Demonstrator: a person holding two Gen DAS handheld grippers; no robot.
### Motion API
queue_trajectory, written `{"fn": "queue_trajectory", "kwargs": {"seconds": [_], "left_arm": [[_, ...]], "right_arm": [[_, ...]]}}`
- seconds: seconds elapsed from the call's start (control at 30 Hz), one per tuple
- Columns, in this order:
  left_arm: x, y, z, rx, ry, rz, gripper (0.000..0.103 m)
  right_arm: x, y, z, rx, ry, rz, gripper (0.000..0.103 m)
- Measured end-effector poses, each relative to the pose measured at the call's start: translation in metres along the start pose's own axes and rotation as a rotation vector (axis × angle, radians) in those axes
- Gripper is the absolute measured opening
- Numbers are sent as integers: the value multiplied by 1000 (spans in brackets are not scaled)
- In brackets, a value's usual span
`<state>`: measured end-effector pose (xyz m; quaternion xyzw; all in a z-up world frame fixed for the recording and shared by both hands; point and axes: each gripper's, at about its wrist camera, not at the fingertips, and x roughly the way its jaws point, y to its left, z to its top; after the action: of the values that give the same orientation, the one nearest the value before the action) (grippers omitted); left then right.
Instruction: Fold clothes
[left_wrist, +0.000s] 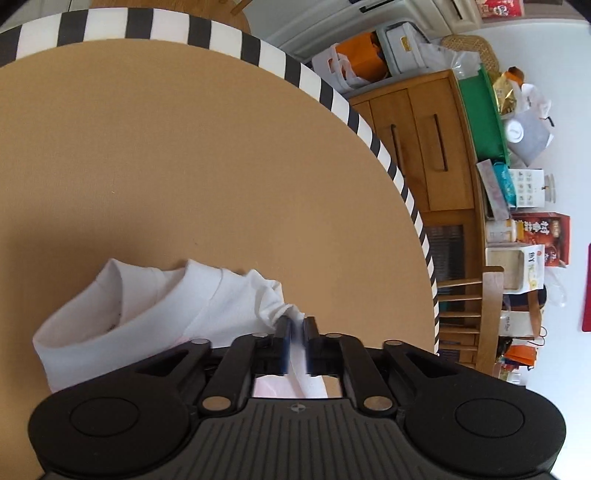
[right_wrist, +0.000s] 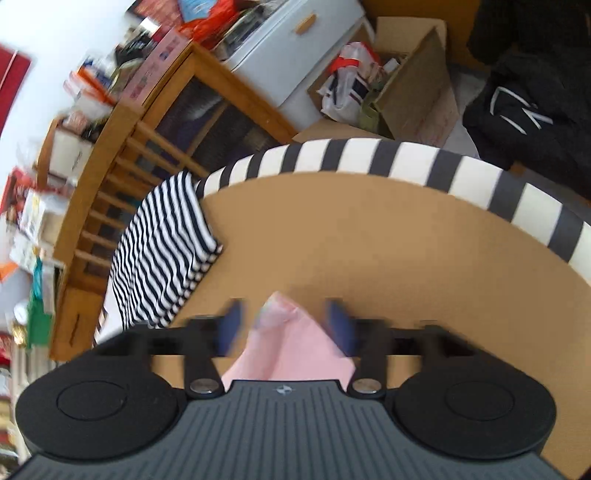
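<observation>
A white garment (left_wrist: 147, 314) lies bunched on the tan table (left_wrist: 184, 147) at the lower left of the left wrist view. My left gripper (left_wrist: 297, 325) is shut on a gathered edge of it. In the right wrist view a pink cloth (right_wrist: 288, 343) lies between the blue pads (right_wrist: 231, 328) of my right gripper (right_wrist: 286, 321), whose jaws stand open and do not touch the cloth. A folded black-and-white striped garment (right_wrist: 166, 254) lies on the table's left edge.
The round table has a black-and-white striped rim (right_wrist: 369, 153). A wooden cabinet (left_wrist: 424, 147) with boxes and bags stands beyond it. A wooden chair (right_wrist: 110, 184), a cardboard box (right_wrist: 413, 85) and a black bag (right_wrist: 535, 103) stand around the table.
</observation>
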<state>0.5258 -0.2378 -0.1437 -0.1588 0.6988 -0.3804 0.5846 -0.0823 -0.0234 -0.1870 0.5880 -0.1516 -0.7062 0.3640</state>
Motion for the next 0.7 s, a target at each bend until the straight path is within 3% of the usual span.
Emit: {"fn": "queue_trajectory", "kwargs": {"seconds": [0.03,0.07,0.13,0.17,0.27,0.33,0.4,0.47,0.7], "left_arm": [[-5,6,2,-43,-19,-34,40],[-10,12,4,-80,-46,-72,41],[-22,18,7,-97,-102,-137,42],[-28,17,7,-57,-115,-150,44],[-35,9,-6,132,-70,-99,45],[-44,8,-24,199,-29,-103,46],[-54,9,-43,258,9,-109,50],[-64,13,-62,308,43,-109,58],[-95,48,-126,465,175,-99,64]], "right_arm": [[-5,-3,1,-1,-23,25,58],[-10,-4,1,-16,-55,46,51],[-20,0,-7,-106,-69,90,33],[-21,5,-15,-172,-48,105,18],[-14,27,-56,-413,82,106,16],[-6,35,-80,-499,150,90,16],[8,39,-98,-488,212,82,14],[16,47,-107,-463,192,88,17],[33,60,-92,-299,116,86,21]]}}
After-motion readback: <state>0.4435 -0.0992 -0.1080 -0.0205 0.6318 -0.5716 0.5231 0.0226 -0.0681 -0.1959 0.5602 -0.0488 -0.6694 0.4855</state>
